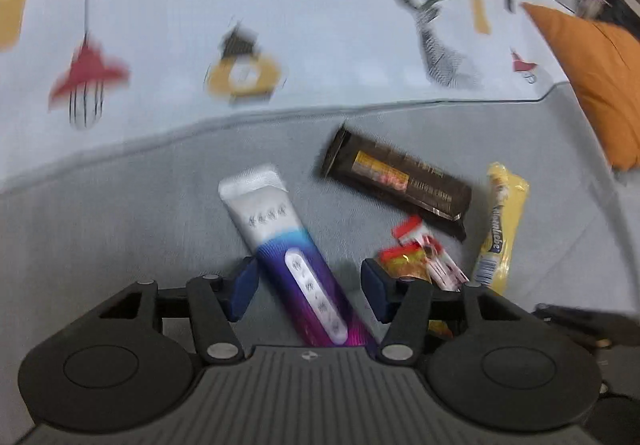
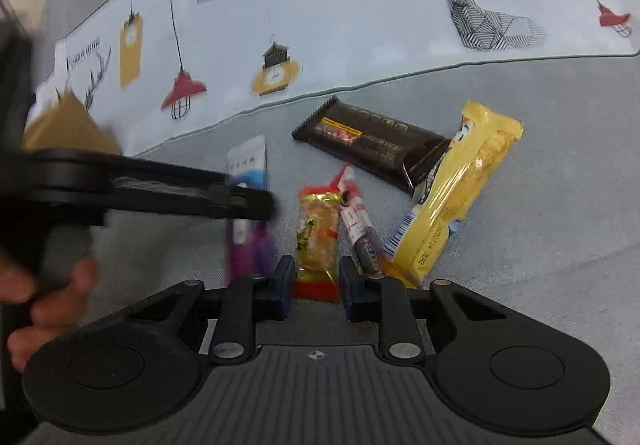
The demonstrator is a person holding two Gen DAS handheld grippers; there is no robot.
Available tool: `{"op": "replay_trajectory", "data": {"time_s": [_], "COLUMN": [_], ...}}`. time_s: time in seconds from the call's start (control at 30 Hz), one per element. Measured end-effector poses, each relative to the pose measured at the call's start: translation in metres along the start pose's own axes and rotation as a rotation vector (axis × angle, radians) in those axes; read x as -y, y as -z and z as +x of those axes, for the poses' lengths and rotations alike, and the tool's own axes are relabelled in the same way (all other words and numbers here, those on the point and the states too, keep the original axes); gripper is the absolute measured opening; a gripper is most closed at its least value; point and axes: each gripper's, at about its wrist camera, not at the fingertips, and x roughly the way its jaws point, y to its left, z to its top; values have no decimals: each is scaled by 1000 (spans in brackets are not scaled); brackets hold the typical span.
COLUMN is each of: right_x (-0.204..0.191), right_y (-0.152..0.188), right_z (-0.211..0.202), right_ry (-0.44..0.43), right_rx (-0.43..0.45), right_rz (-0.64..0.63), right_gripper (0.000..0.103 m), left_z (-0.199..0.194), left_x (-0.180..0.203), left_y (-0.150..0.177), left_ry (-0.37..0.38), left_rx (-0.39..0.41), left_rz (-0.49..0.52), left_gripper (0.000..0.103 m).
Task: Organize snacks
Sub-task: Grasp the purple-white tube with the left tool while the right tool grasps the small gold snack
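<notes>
Snacks lie on a grey sofa seat (image 2: 540, 205) below a lamp-and-deer printed cushion (image 2: 340, 13); left tool (image 1: 308, 287) stands released around the purple-white packet (image 1: 296, 261); right tool (image 2: 316, 281) clenches the small yellow snack packet (image 2: 316, 233).

The sofa seat (image 2: 540, 205) is plain grey, and the backrest cover (image 2: 340, 25) in the upper part of the frame is pale blue, printed with red, black and mustard hanging lamps and a black-lined stag's head; an orange cushion (image 1: 592, 85) shows at the upper right of the left wrist view. Among the snacks, one packet (image 1: 296, 253) runs from white through blue to purple, a long bar wrapper (image 2: 376, 145) is dark brown with a yellow label, another long wrapper (image 2: 460, 189) is bright yellow, a small packet (image 2: 316, 233) is golden yellow with red edges, and a smaller one (image 2: 356, 221) is red and white. The fingers (image 2: 280, 281) have dark blue pads on black arms.
</notes>
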Motion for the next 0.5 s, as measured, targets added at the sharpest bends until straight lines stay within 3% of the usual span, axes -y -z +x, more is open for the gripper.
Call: {"op": "replay_trajectory", "data": {"time_s": [0.07, 0.17, 0.37, 0.5], "right_x": [-9, -13, -24, -40], "right_y": [-1, -2, 2, 13], "right_z": [2, 5, 9, 0], "right_ry": [20, 31, 96, 93], "right_rx": [-1, 9, 50, 25], "right_rz": [-60, -80, -88, -109], "right_gripper": [26, 26, 26, 18], "left_z": [-2, -13, -46, -65], "left_x": [5, -13, -30, -38], "left_y": [6, 18, 52, 71], "left_ry": [-49, -25, -43, -47], "left_rx": [11, -7, -40, -58], "left_rz": [81, 32, -35, -16], "left_gripper": [35, 27, 27, 27]}}
